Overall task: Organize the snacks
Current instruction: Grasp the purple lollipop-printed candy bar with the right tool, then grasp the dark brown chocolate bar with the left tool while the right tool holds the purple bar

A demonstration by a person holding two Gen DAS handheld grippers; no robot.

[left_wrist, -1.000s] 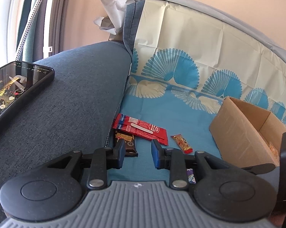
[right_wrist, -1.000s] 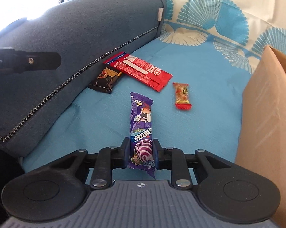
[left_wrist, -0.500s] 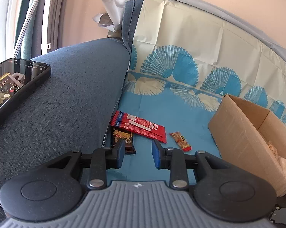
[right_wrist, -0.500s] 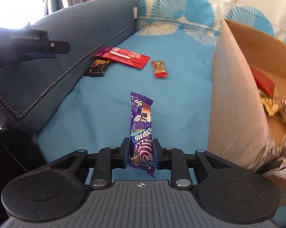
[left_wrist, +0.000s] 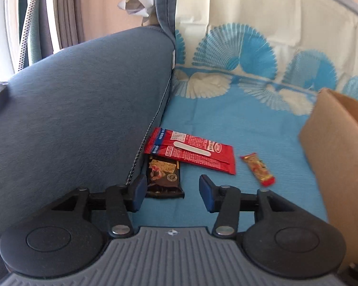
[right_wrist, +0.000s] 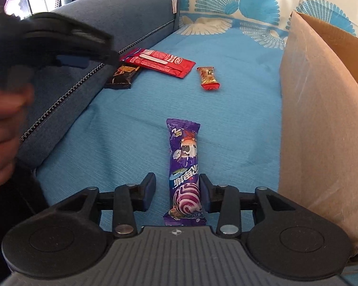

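I'm looking down at a sofa seat covered with a blue cloth point(right_wrist: 136, 119), the grey-blue armrest point(left_wrist: 79, 109) on one side and an open cardboard box point(right_wrist: 321, 124) on the other. I can't see inside the box from here, so I can't say what is already packed. Four snacks lie out on the cloth, so I judge a good share of the sorting is left.

My left gripper point(left_wrist: 173, 191) is spread wide and empty, hanging just short of the dark brown chocolate bar point(left_wrist: 164, 176) that sits against the armrest with its far end under the long red packet point(left_wrist: 193, 151). A small red-and-gold candy point(left_wrist: 258, 169) lies apart, nearer the box.

My right gripper point(right_wrist: 176, 191) has its jaws parted, with a clear gap on one side of the purple wrapped bar point(right_wrist: 185, 166) between them; the other side is too close to tell contact. That bar appears to lie flat on the cloth, lengthwise, glossy, with a cartoon face and swirl print, just beside the box wall
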